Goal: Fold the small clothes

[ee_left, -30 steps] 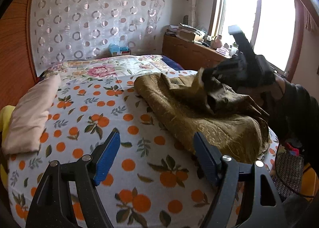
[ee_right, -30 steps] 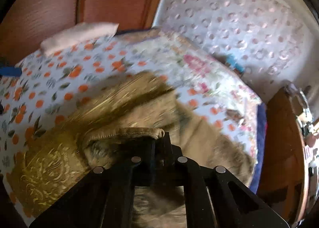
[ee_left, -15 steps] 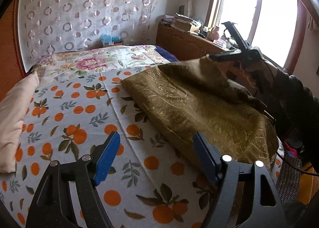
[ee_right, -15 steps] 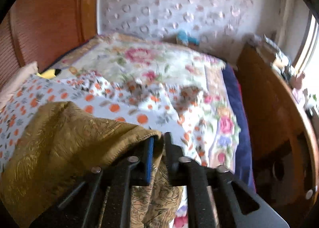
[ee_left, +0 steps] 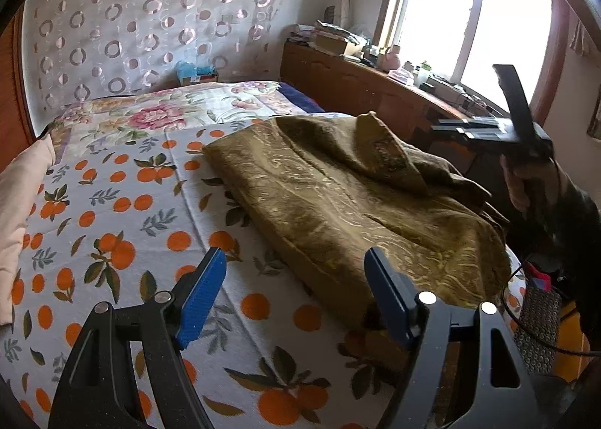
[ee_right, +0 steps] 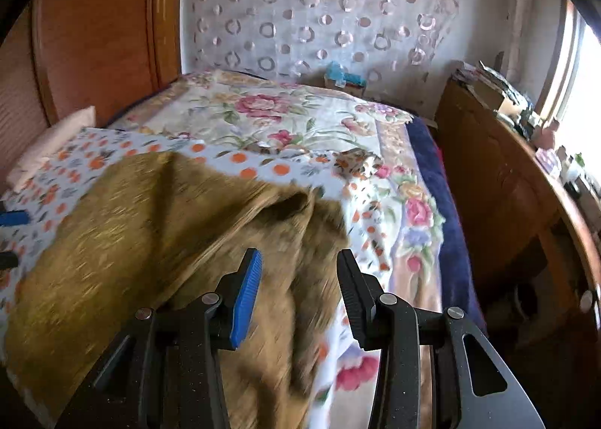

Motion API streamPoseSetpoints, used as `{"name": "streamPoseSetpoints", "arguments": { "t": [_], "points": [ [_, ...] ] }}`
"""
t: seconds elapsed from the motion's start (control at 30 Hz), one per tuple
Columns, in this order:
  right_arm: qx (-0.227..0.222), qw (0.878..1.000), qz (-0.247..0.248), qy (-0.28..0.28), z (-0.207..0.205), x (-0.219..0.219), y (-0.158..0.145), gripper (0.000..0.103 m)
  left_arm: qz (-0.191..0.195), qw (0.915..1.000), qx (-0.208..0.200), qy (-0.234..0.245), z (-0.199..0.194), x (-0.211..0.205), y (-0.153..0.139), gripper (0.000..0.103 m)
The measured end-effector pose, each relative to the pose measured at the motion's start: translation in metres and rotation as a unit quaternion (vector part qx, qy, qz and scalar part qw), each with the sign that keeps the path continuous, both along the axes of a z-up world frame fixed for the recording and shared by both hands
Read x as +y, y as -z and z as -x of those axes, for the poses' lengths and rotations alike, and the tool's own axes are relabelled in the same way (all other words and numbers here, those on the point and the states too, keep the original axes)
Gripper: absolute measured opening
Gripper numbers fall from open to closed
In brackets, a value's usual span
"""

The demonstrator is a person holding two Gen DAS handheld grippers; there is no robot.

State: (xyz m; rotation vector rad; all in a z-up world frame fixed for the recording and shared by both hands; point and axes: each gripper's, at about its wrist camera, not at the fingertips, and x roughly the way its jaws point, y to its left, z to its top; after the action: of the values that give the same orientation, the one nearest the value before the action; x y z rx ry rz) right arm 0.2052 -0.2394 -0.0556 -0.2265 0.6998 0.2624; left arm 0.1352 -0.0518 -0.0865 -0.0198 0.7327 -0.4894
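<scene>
The left gripper (ee_left: 295,293) hovers low over the bedsheet (ee_left: 112,226) printed with oranges, its jaws wide apart and holding nothing. Just ahead and to its right lies the olive-gold garment (ee_left: 338,200), spread across the bed with a fold of cloth peaking near its far edge. In the right wrist view, the right gripper (ee_right: 298,293) hangs above the same garment (ee_right: 131,233); its jaws are opening, and the cloth lies below them, gripped by neither pad. A second ago this gripper was clamped on the garment's hem; the cloth has since dropped free. Beyond, a flowered quilt (ee_right: 270,121) covers the far bed, with a circle-patterned curtain (ee_right: 319,8) behind. No writing can be read anywhere.
</scene>
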Motion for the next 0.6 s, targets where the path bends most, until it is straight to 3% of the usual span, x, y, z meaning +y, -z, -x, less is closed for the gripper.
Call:
{"name": "streamPoseSetpoints", "arguments": {
  "t": [0.3,0.6],
  "points": [
    [0.019,1.0,-0.011,-0.022,0.092,-0.01,0.007,0.035,-0.001,0.9998,-0.011,0.018,0.034,-0.019,-0.006,0.077],
    [0.052,0.998,0.019,0.004,0.115,-0.016,0.03,0.035,-0.016,0.9997,-0.001,0.021,0.058,-0.03,-0.004,0.077]
  ]
}}
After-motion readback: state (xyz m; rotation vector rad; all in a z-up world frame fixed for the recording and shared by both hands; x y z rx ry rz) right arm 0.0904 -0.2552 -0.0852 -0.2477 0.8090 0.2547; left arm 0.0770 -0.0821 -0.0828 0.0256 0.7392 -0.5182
